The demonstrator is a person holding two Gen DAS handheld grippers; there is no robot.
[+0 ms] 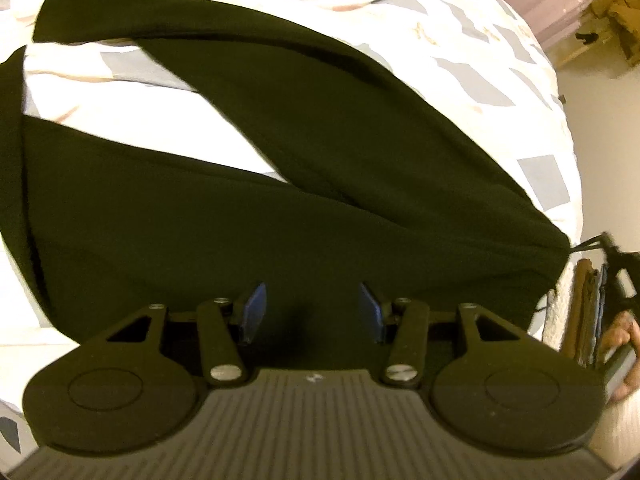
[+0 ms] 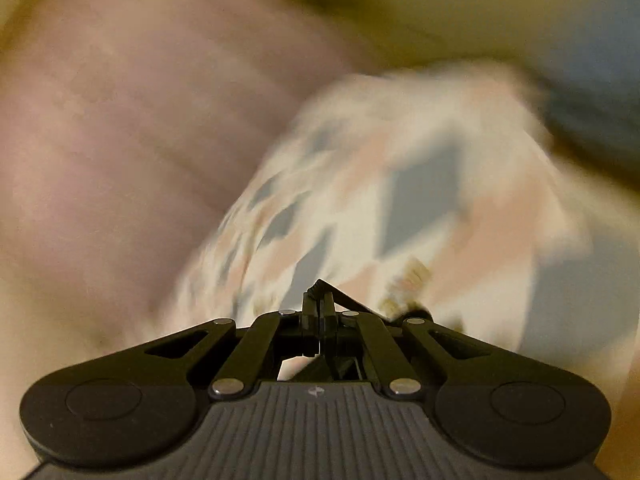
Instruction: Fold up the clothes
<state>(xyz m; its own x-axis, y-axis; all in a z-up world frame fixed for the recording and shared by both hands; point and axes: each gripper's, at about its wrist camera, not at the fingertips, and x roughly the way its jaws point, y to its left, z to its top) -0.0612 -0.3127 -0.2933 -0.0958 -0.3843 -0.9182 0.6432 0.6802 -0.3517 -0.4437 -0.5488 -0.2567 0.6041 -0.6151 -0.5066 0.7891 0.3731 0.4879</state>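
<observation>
A black garment [image 1: 280, 184], apparently trousers, lies spread on a bed whose cover [image 1: 480, 40] is white with grey and pale pink patches. One long leg runs diagonally toward the far left; the wider part lies nearer, and a wedge of bedcover shows between them. The left gripper [image 1: 310, 312] hovers just over the near edge of the cloth with its blue-padded fingers [image 1: 254, 308] wide apart and nothing between them. At the garment's right end the cloth is drawn to a point toward the right gripper [image 2: 319, 312], held by a person's hand [image 1: 622, 344] at the picture's edge. In the right wrist view, which is heavily blurred, that gripper's fingers are pressed together on a thin strip of black fabric. Beyond them are the patterned cover and a pinkish curtain [image 2: 120, 120].
</observation>
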